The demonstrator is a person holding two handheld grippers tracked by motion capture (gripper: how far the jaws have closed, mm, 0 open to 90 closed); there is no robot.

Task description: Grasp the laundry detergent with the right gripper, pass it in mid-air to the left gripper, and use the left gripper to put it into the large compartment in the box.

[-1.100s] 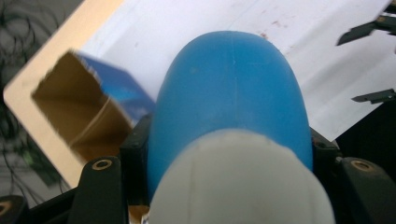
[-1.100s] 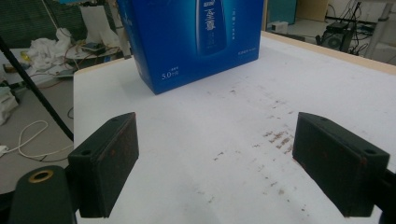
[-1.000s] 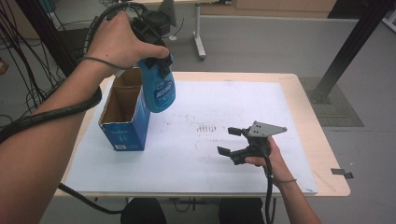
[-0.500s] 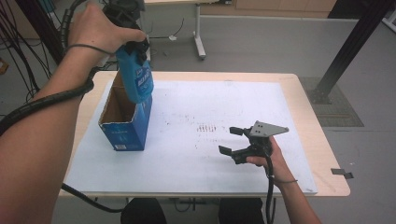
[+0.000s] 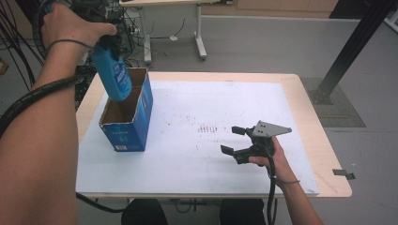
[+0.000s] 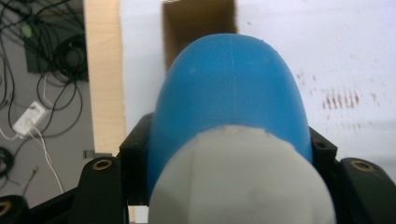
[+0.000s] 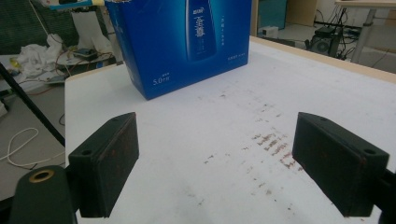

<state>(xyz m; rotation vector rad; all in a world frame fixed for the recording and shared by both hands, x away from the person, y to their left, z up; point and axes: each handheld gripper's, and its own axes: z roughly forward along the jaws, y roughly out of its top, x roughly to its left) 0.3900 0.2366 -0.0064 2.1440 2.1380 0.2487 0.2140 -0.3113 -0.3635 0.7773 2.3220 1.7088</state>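
Note:
A blue bottle with a grey cap hangs upright over the open top of a blue cardboard box at the table's left. My left gripper is shut on the bottle near its top, and the bottle's base dips toward the box's opening. In the left gripper view the black jaws press on both sides of the bottle. My right gripper rests low over the white mat at the right, open, with nothing between its jaws. The box stands ahead of it.
A white mat with brown marks covers most of the wooden table. Cables lie on the floor left of the table. A desk leg and a black post stand beyond the far edge.
My left gripper has carried the bottle left and over the box, and its base now reaches the box's open top. The right gripper has stayed still.

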